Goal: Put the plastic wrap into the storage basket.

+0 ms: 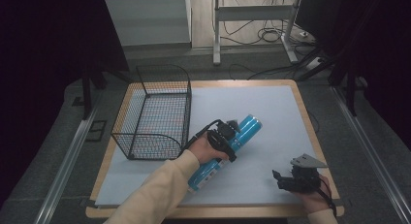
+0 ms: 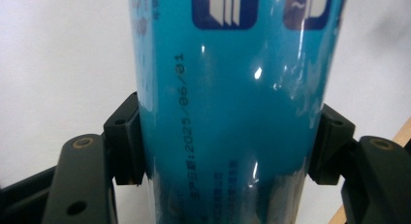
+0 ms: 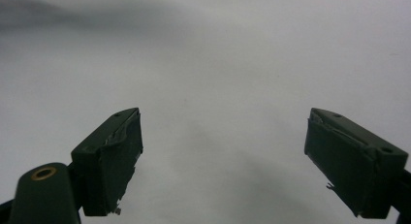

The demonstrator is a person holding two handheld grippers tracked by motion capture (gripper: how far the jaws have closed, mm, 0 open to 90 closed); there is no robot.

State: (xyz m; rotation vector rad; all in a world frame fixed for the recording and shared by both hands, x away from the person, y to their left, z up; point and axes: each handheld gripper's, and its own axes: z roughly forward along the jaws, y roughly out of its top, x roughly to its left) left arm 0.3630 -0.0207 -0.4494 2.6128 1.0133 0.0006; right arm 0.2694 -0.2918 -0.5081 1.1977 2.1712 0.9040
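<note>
A long glossy blue tube (image 1: 247, 128) with printed labels lies slantwise over the middle of the white mat, one end toward the person. My left gripper (image 1: 228, 139) is shut on its middle. In the left gripper view both black pads (image 2: 127, 141) press the sides of the blue tube (image 2: 228, 112), which bears a printed date. My right gripper (image 1: 283, 181) rests near the mat's front right corner, pointing left. Its jaws stand wide apart in the right gripper view, my right gripper (image 3: 223, 161) holding nothing over bare white mat.
A black wire basket (image 1: 155, 115) stands on the left part of the mat (image 1: 271, 103), just left of the tube. The wooden table edge (image 1: 310, 132) frames the mat. Desk legs and cables lie on the floor beyond.
</note>
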